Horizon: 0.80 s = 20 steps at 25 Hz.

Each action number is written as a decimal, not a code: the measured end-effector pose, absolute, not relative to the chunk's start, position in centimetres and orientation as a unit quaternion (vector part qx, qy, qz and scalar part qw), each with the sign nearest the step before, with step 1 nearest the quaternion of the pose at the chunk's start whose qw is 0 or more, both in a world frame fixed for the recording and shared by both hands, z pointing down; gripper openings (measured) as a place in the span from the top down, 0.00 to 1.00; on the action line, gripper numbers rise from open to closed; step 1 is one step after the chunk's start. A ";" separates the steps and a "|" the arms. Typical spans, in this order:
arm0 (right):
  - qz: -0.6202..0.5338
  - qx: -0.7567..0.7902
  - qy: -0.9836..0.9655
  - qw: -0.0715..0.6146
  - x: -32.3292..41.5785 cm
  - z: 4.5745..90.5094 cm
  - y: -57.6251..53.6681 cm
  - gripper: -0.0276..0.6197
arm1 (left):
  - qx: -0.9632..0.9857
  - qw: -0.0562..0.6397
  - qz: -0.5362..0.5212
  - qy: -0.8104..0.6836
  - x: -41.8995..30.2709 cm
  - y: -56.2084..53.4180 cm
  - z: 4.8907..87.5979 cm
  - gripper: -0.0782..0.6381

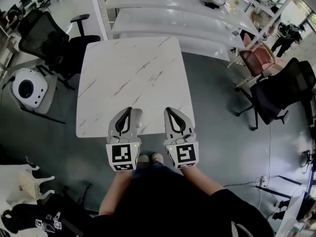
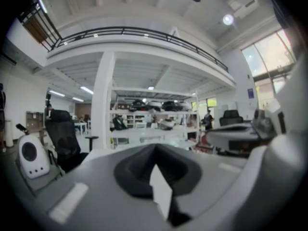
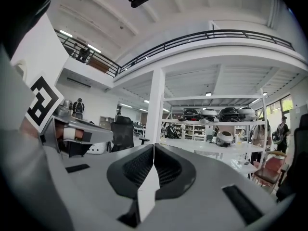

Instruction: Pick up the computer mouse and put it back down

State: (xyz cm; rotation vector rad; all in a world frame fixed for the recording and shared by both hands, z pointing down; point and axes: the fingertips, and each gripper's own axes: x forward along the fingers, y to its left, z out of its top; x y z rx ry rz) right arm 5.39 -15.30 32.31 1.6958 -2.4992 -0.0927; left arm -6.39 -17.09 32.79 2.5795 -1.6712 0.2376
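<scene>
In the head view my left gripper (image 1: pixel 126 111) and right gripper (image 1: pixel 170 110) hang side by side over the near edge of the white marble table (image 1: pixel 128 68). Both point away from me. The left gripper view shows its jaws (image 2: pixel 155 148) closed together with nothing between them, looking level across the room. In the right gripper view the ribbed black pads (image 3: pixel 154 148) meet, also with nothing held. I cannot make out a computer mouse in any view. A pale shape beside the left gripper (image 1: pixel 139 117) is too unclear to name.
A black office chair (image 1: pixel 49 38) and a white rounded device (image 1: pixel 28 88) stand left of the table. A pink chair (image 1: pixel 259 58) and another black chair (image 1: pixel 279 93) stand to the right. Long white shelves (image 1: pixel 168 19) run behind the table.
</scene>
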 end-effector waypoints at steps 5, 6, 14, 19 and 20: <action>-0.025 0.567 -0.822 0.048 6.2 31.0 -14.6 0.93 | 0.837 0.012 0.068 -0.542 -6.6 -15.5 30.4 0.88; -0.025 0.568 -0.822 0.045 6.3 30.8 -14.5 0.93 | 0.838 0.009 0.067 -0.542 -6.6 -15.3 30.2 0.88; -0.039 0.566 -0.822 0.041 6.0 30.0 -13.9 0.93 | 0.838 0.000 0.060 -0.542 -6.4 -14.7 29.6 0.88; -0.039 0.565 -0.823 0.039 5.9 29.9 -13.7 0.93 | 0.837 0.000 0.059 -0.544 -6.5 -14.5 29.8 0.88; -0.039 0.565 -0.823 0.039 5.8 29.9 -13.7 0.93 | 0.837 0.001 0.060 -0.544 -6.6 -14.5 29.9 0.88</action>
